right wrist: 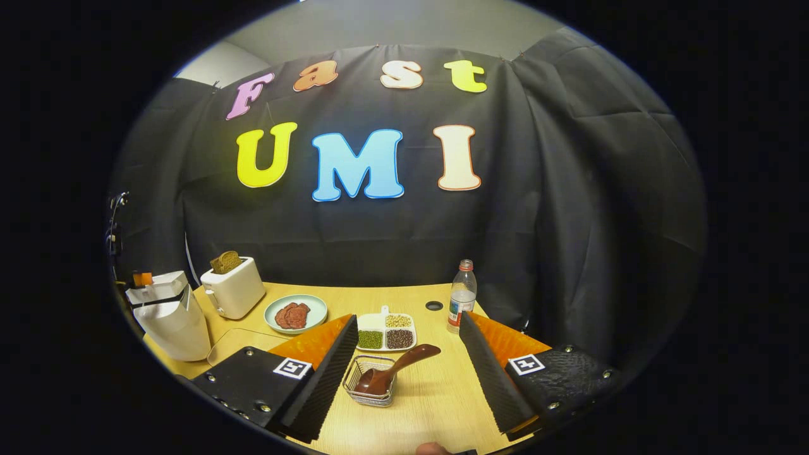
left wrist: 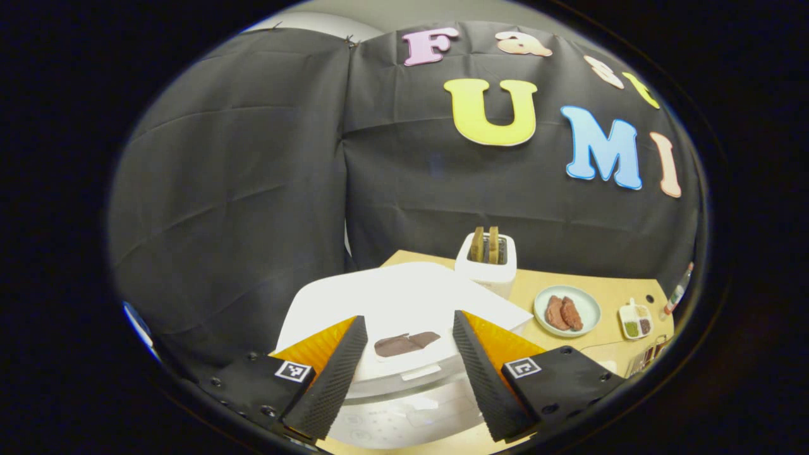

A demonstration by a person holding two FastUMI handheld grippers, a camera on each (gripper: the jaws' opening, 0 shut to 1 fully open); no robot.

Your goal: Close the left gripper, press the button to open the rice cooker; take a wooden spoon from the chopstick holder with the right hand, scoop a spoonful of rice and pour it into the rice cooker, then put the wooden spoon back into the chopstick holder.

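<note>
In the left gripper view, the left gripper [left wrist: 409, 373] hangs with its fingers spread wide, grasping nothing, over the closed white rice cooker [left wrist: 404, 303], whose front is partly hidden behind the fingers and whose lower edge is cut off at the bottom; the faint marks on its front panel are too small to read. Behind it stands a white toaster [left wrist: 485, 262] with two slices upright in its slots, and to the right a plate of meat [left wrist: 567, 309] lies on the wooden table [left wrist: 610, 294]; a small divided dish [left wrist: 637, 319] near the edge is blurred. In the right gripper view, the right gripper [right wrist: 407, 373] is likewise released, fingers well apart on either side of the wire chopstick holder [right wrist: 371, 382], where the wooden spoon [right wrist: 395, 370] lies tilted, bowl inside, handle leaning out to the right. Beyond it sits the grain tray [right wrist: 385, 332]; a bottle [right wrist: 462, 297] stands farther right, its label unreadable. The rice cooker shows at far left, partly cut off.
</note>
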